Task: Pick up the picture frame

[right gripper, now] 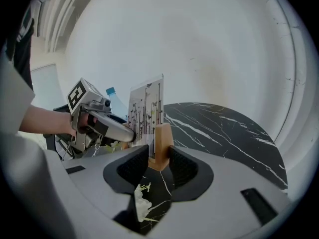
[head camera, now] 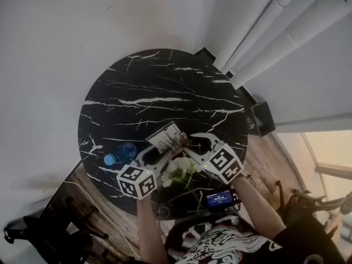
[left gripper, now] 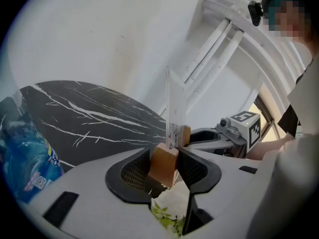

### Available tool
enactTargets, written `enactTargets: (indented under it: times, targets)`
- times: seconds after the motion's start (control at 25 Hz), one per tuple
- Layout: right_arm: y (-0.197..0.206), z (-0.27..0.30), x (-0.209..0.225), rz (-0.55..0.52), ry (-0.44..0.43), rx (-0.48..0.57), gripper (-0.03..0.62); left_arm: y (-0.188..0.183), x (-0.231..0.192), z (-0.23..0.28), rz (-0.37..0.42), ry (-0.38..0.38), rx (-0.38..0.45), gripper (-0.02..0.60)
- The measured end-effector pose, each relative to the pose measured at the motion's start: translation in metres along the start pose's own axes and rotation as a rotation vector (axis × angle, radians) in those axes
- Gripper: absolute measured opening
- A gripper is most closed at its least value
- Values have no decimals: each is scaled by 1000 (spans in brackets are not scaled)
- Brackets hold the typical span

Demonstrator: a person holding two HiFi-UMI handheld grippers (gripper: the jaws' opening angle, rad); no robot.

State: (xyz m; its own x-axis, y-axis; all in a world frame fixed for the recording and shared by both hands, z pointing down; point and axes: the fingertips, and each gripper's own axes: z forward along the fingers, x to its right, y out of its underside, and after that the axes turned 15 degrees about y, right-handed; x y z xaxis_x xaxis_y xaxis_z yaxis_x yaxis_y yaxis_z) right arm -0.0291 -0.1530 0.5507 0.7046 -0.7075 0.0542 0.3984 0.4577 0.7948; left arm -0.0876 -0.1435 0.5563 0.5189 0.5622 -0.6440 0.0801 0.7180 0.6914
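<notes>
Over the near edge of the round black worktop [head camera: 154, 87], veined with white like marble, the picture frame [head camera: 166, 137] is held between the two tongs, and both gripper views show dark stone and white flowers [head camera: 180, 170] under its base. The frame's clear panel [right gripper: 146, 116] stands upright, taller than it is wide, printed with thin dark stems and small butterflies. Its lower edge sits in wooden blocks, and the base runs crosswise from one hand to the other. I cannot tell which face is the front, since the sheet is see-through. The left tongs [head camera: 158, 152] pinch a wooden block [left gripper: 163, 164] at one end, both pads pressed against its sides. The right tongs [head camera: 190, 145] pinch a second wooden block [right gripper: 162, 146] at the other end in the same way. A blue water bottle [head camera: 121, 154] lies on the stone just left of the left tongs. Beyond the worktop rises a plain white wall [head camera: 55, 37], with thick white pipes [head camera: 286, 26] slanting across the far right corner. Wooden floor [head camera: 269, 158] shows past the worktop's right edge, and a small device with a lit blue screen [head camera: 219, 198] sits by the person's lap.
</notes>
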Motion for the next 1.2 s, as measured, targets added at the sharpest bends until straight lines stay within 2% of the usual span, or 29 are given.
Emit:
enactTargets:
  times: [0.72, 0.96, 1.2]
  targets:
    - [-35, -65, -20, 52, 19, 77, 130, -25, 66, -30, 52, -23, 35, 175]
    - [-39, -88, -31, 62, 32, 101, 127, -26, 88, -42, 49, -4, 85, 175]
    - [-33, -107, -44, 63, 56, 116, 123, -16, 108, -49, 72, 0, 89, 175]
